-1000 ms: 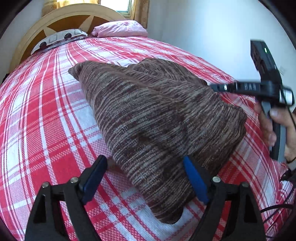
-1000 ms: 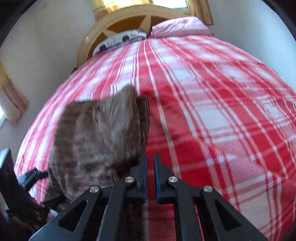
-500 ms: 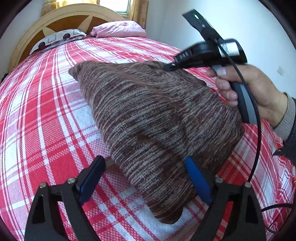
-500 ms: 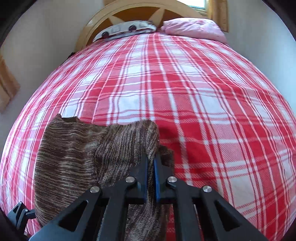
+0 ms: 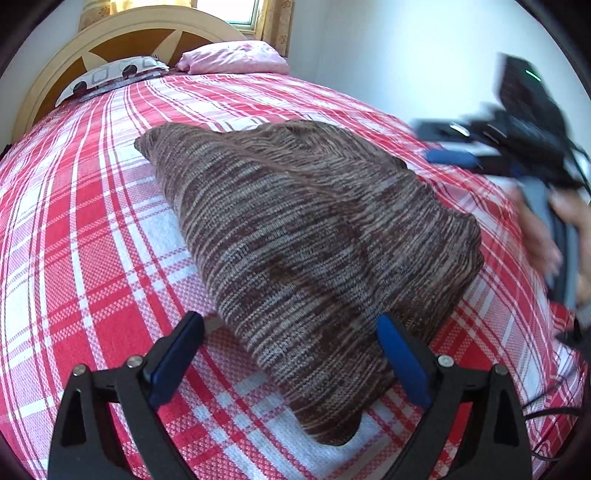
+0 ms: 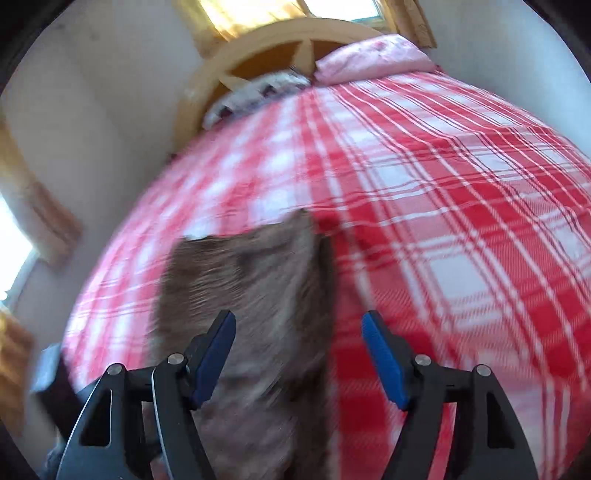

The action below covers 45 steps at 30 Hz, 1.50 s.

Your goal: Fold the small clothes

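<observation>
A brown striped knit garment (image 5: 303,236) lies folded on the red and white plaid bedspread (image 5: 85,236). My left gripper (image 5: 290,332) is low over its near end, its blue pads wide apart and still opening; the cloth's near edge lies between them, untouched by either pad. In the left wrist view my right gripper (image 5: 448,142) appears blurred at the far right, held by a hand (image 5: 543,236), clear of the garment. In the right wrist view the right gripper (image 6: 298,332) is opening above the garment (image 6: 255,288), with nothing pressed between its pads.
A wooden headboard (image 5: 122,33) with a pink pillow (image 5: 236,61) and a patterned pillow (image 5: 110,74) stands at the far end of the bed. White walls close in on the right. A black cable (image 5: 554,398) trails at the bed's right edge.
The right gripper was shut on the garment's edge, carried it over, then let go and pulled back to the right. The garment now lies flatter. The left gripper spread a little wider.
</observation>
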Each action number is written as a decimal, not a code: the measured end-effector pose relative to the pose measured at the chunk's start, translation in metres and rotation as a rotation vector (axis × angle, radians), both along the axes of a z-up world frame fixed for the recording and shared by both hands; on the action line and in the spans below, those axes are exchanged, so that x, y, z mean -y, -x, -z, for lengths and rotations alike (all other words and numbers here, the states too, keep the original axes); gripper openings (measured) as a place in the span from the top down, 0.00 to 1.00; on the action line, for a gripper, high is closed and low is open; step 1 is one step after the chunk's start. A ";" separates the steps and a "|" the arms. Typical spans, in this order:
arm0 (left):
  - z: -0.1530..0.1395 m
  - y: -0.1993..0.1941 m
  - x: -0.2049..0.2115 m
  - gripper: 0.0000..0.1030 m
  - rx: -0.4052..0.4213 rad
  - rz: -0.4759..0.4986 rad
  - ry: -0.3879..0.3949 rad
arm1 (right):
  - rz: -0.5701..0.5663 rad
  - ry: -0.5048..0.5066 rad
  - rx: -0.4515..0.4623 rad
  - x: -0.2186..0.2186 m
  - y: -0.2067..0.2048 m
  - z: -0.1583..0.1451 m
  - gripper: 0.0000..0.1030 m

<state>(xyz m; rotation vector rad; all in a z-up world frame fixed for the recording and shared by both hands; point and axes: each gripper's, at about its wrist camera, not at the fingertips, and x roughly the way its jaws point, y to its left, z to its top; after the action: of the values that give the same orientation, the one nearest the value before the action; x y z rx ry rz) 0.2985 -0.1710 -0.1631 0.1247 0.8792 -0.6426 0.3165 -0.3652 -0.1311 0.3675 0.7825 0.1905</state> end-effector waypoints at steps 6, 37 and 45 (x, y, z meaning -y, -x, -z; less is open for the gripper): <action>0.000 -0.001 -0.001 0.04 0.001 -0.015 0.002 | -0.079 0.040 -0.076 -0.029 0.051 0.019 0.70; 0.002 0.007 0.008 0.00 0.007 -0.060 -0.076 | -0.171 0.303 -0.046 -0.105 -0.005 0.032 0.39; 0.003 0.005 0.008 0.00 0.003 -0.058 -0.082 | -0.224 0.376 -0.043 -0.104 -0.004 0.043 0.38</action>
<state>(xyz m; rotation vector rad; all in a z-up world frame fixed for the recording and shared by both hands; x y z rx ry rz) 0.2937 -0.1788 -0.1663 0.1736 0.9033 -0.5522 0.3204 -0.2613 -0.1741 -0.0724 0.8818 0.2401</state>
